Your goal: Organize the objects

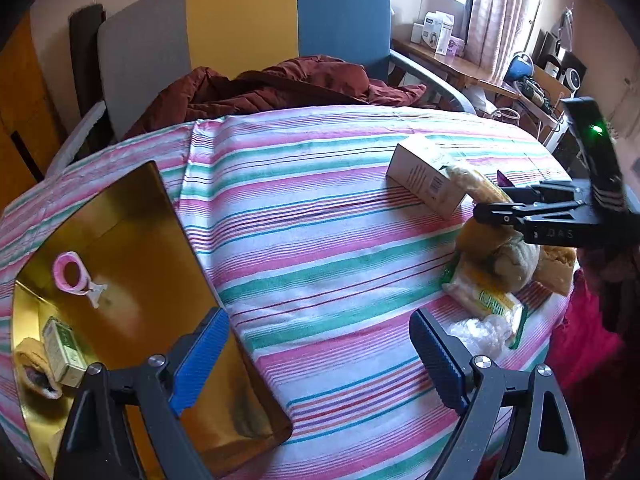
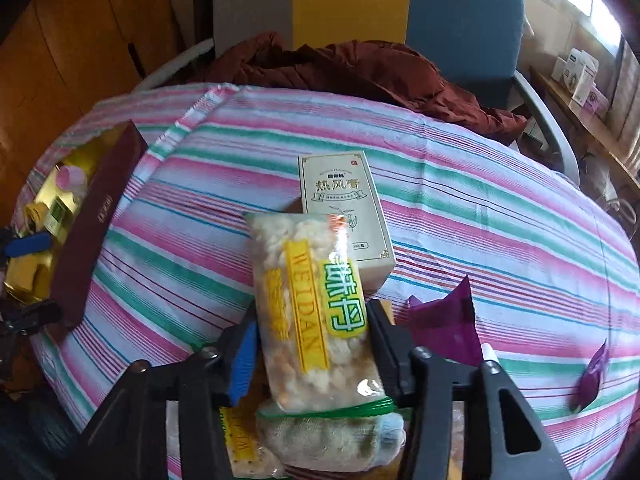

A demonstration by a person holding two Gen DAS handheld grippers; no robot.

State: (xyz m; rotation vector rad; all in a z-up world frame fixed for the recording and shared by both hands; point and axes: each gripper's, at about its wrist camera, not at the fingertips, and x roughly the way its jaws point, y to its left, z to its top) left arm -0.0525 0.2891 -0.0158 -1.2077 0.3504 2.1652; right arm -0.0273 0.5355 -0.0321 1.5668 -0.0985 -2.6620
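Note:
My right gripper point(image 2: 312, 344) is shut on a clear snack packet point(image 2: 304, 280) with a yellow and green label, which pokes out ahead of the jaws. In the left wrist view this gripper point(image 1: 490, 210) holds the packet point(image 1: 476, 184) above a pile at the table's right edge. The pile holds a second packet point(image 1: 488, 300) and a rolled greenish cloth point(image 1: 516, 264). A cream carton point(image 2: 344, 208) lies just behind. My left gripper point(image 1: 316, 356) stands open and empty over the rim of a gold-lined box point(image 1: 132, 240). A pink ring point(image 1: 70, 272) and a small green box point(image 1: 64, 348) lie inside it.
A striped cloth point(image 1: 320, 240) covers the round table. Two purple sachets point(image 2: 444, 320) lie right of the carton. The box has a maroon outer wall point(image 2: 92, 232). A grey, yellow and blue chair point(image 1: 240, 20) with a brown jacket point(image 1: 280, 84) stands behind.

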